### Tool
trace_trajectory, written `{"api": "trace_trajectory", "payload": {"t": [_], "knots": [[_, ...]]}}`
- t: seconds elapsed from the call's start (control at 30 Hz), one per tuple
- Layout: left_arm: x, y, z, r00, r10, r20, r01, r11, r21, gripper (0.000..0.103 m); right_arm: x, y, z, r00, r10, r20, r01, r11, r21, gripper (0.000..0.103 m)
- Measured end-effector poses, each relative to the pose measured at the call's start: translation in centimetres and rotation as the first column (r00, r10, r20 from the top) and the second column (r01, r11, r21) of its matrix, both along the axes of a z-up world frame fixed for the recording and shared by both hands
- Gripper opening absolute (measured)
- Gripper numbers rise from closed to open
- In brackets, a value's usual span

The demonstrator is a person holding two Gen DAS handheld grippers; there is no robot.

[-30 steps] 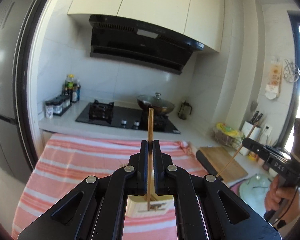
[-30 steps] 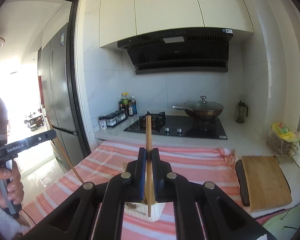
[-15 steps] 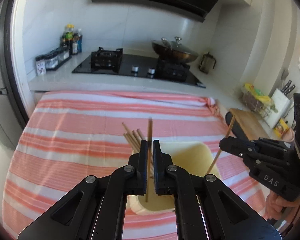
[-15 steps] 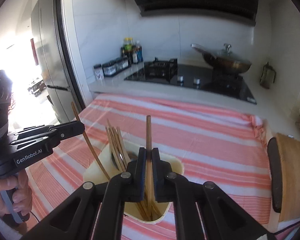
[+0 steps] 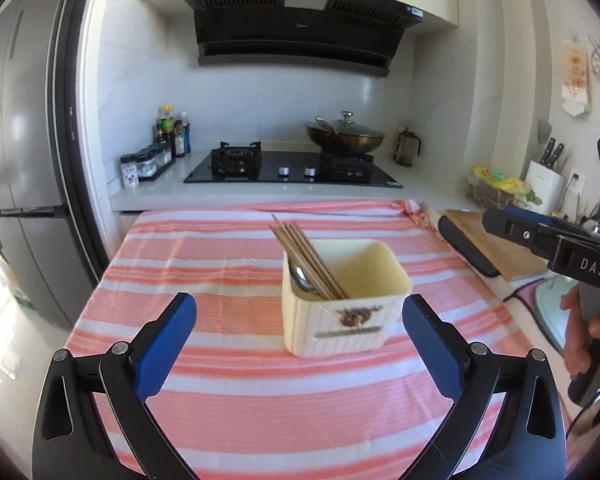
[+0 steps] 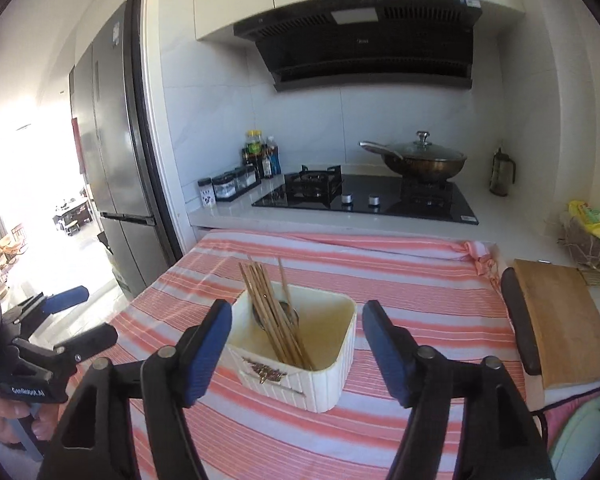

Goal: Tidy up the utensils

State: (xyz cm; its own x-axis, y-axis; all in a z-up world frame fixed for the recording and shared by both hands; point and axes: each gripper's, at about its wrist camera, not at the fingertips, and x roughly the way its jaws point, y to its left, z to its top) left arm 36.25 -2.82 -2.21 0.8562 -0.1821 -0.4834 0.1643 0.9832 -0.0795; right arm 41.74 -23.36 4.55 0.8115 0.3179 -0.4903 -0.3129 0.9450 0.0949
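cream plastic, ribbed on the sides, is what the utensil holder (image 5: 342,308) is made of, and it is seen standing on the pink-and-white striped cloth (image 5: 228,264) that covers the tabletop. a bundle of wooden chopsticks (image 5: 306,258) is leaned into its far left corner, tips pointing up and away, with a metal spoon (image 5: 302,280) tucked beside them inside the holder. the left claw (image 5: 298,320) is held wide open just in front of the holder, its jaws having just been opening, and nothing is gripped between the blue pads (image 5: 168,344). the right claw (image 6: 296,332) is likewise spread apart, its jaws also just opened, with the holder framed between its fingers but not touched by them. in the right wrist view the chopsticks (image 6: 274,320) are seen resting loose in the holder (image 6: 300,344). a wooden cutting board (image 6: 560,320) is laid off the cloth's right edge. a lidded wok (image 6: 418,160) is set on the black stove behind.
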Motion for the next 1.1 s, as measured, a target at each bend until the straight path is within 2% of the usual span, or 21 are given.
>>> {"api": "trace_trajectory", "payload": {"t": [0.1,0.23,0.37,0.47,0.63,0.73,1.1], "knots": [[-3.8,-0.7,0.1,0.999,0.027,0.017,-0.027,1.0,-0.004,0.103,-5.5,-0.1,0.4,0.998,-0.041,0.037,0.041,0.999,0.006,0.09],[-7.1,-1.2,0.3,0.997,0.068,0.023,-0.068,0.998,-0.014,0.103,-10.6,-0.2,-0.7,0.997,-0.072,-0.011,0.072,0.997,0.006,0.091],[-9.3,-1.6,0.2,0.993,0.116,0.003,-0.116,0.993,0.03,0.103,-14.2,-0.2,-1.2,0.992,-0.125,-0.023,0.124,0.992,-0.028,0.091],[-10.8,-2.1,0.2,0.99,0.142,0.012,-0.142,0.987,0.073,0.103,-16.1,-0.1,-0.9,0.986,-0.165,-0.006,0.165,0.985,-0.045,0.091],[-12.3,-2.5,0.5,0.984,0.179,0.021,-0.18,0.978,0.106,0.103,-18.4,0.4,-0.2,0.985,-0.172,0.019,0.173,0.981,-0.084,0.091],[-13.1,-2.4,0.9,0.979,0.202,0.033,-0.205,0.973,0.107,0.103,-19.2,1.0,0.2,0.984,-0.176,0.034,0.178,0.977,-0.115,0.091],[-14.7,-2.5,1.8,0.984,0.176,0.015,-0.177,0.979,0.098,0.103,-21.4,2.6,0.6,0.99,-0.133,0.05,0.138,0.98,-0.141,0.091]]}}
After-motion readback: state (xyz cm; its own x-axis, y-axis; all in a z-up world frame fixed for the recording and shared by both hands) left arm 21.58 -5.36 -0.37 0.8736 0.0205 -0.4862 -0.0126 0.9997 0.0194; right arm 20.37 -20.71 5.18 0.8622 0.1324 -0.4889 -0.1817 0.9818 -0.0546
